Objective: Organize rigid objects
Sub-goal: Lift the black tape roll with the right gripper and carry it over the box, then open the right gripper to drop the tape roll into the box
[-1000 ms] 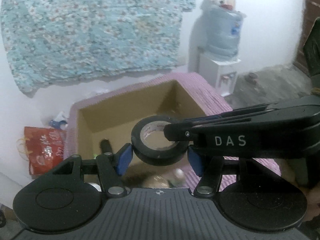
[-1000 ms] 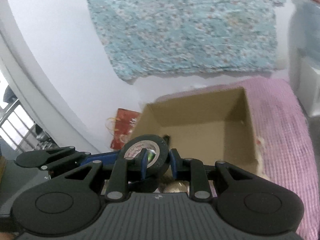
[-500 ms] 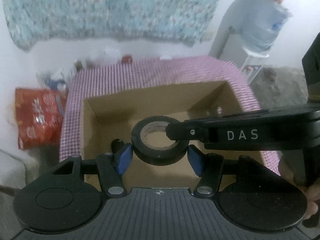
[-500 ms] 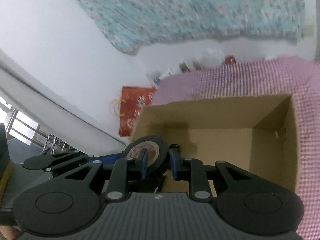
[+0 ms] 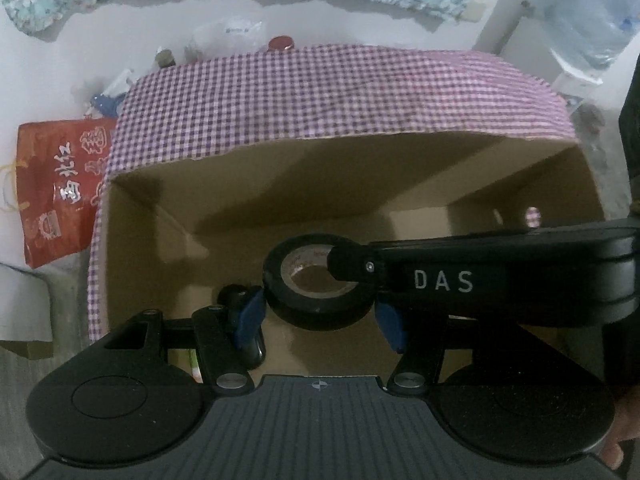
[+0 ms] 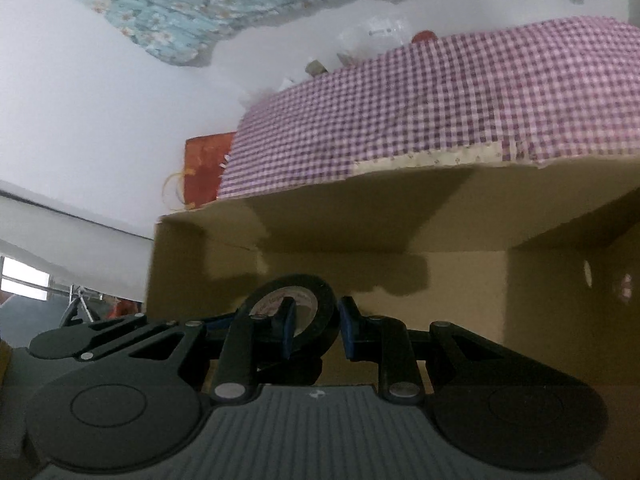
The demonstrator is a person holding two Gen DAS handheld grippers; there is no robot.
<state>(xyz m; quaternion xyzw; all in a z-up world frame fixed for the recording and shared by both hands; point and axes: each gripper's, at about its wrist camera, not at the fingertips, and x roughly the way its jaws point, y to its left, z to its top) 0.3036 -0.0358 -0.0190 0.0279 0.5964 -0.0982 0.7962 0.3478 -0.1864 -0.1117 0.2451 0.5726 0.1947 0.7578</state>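
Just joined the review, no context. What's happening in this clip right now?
A person with a handheld claw in each hand is putting a roll of black tape into an open cardboard box that sits on a purple checked cloth. The left claw has the roll between its blue pads. The right claw pinches the roll's wall, one finger through the hole. The roll hangs above the box's floor, not yet let go.

Your right gripper (image 6: 314, 326) pinches the black tape roll (image 6: 298, 306), one blue pad through its core, the other on the outer rim. Roll sits over the open cardboard box (image 6: 400, 240). Purple checked cloth (image 6: 440, 112) behind it, red bag (image 6: 204, 168) left.
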